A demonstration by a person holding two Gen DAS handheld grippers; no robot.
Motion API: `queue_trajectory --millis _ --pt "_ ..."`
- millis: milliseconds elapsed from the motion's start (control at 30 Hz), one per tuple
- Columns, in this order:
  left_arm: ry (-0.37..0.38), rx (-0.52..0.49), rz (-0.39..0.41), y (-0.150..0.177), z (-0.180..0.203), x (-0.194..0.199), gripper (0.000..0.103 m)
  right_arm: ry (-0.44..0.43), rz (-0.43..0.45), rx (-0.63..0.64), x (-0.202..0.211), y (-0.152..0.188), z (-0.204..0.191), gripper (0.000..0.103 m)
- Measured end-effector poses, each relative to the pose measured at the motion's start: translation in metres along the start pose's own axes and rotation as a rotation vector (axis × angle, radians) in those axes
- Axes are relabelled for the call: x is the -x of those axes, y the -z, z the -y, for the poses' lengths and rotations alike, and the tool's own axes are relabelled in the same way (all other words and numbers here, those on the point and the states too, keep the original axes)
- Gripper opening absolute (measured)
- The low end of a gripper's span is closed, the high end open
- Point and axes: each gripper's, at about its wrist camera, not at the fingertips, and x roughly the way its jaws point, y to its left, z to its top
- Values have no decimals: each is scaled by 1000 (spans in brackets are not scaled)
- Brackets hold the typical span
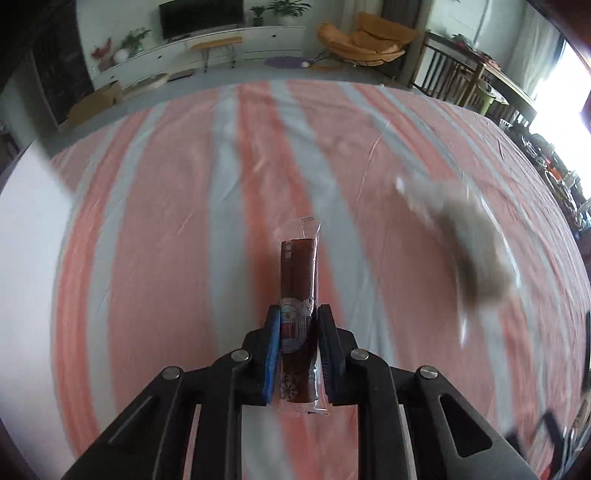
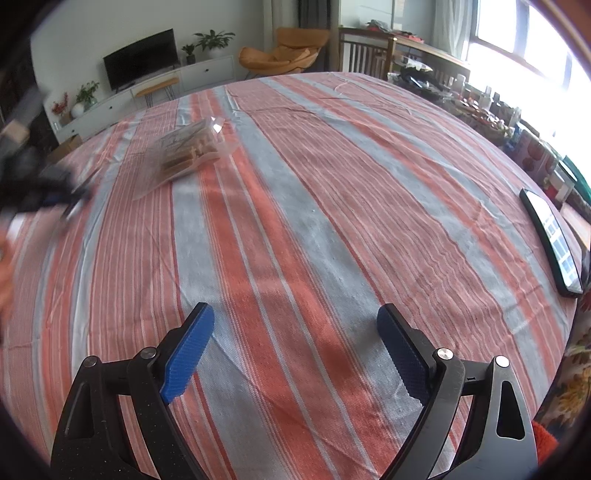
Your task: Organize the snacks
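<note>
My left gripper [image 1: 298, 314] is shut on a long brown snack stick in a clear wrapper [image 1: 298, 280], held above the striped tablecloth [image 1: 184, 221]. A clear packet of brownish snacks [image 1: 476, 251] lies to its right, blurred by motion. In the right wrist view the same packet [image 2: 188, 151] lies at the far left of the table. My right gripper [image 2: 295, 325] is open and empty, low over the cloth [image 2: 295, 221] near the front. The left gripper appears as a dark blur at the left edge [image 2: 33, 184].
A black phone [image 2: 552, 240] lies at the table's right edge. Cluttered shelves and boxes [image 2: 517, 125] stand past the right side. Beyond the table are an orange chair [image 1: 365, 40], a TV [image 1: 201, 16] and wooden chairs [image 1: 454, 74].
</note>
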Motion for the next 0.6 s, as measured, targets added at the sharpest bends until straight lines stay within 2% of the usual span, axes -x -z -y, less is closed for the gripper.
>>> queue_trajectory --millis 133,167,200,233,267,300,333,400,433,600 --pt "8 10 2 68 -19 34 20 0 0 0 0 0 0 92" --pt "3 5 10 78 -20 40 22 0 0 0 0 0 1 92" --pt "7 -2 21 85 -22 42 28 0 0 0 0 0 1 92" --pt "5 -8 30 88 -22 43 48 0 0 0 0 0 1 92" --pt "-6 -8 38 91 -23 43 61 0 0 0 0 0 1 92" --pt "-21 -1 41 91 -24 41 86 0 0 0 0 0 1 92" --pt "-27 6 45 92 -26 37 91 0 0 0 0 0 1 92" --pt "-71 -18 81 93 -26 32 96 -1 0 0 0 0 1 92" --pt "-95 -33 98 93 -25 30 102 -1 0 0 0 0 1 92" --pt "-91 -11 129 96 -33 27 103 0 0 0 0 0 0 92"
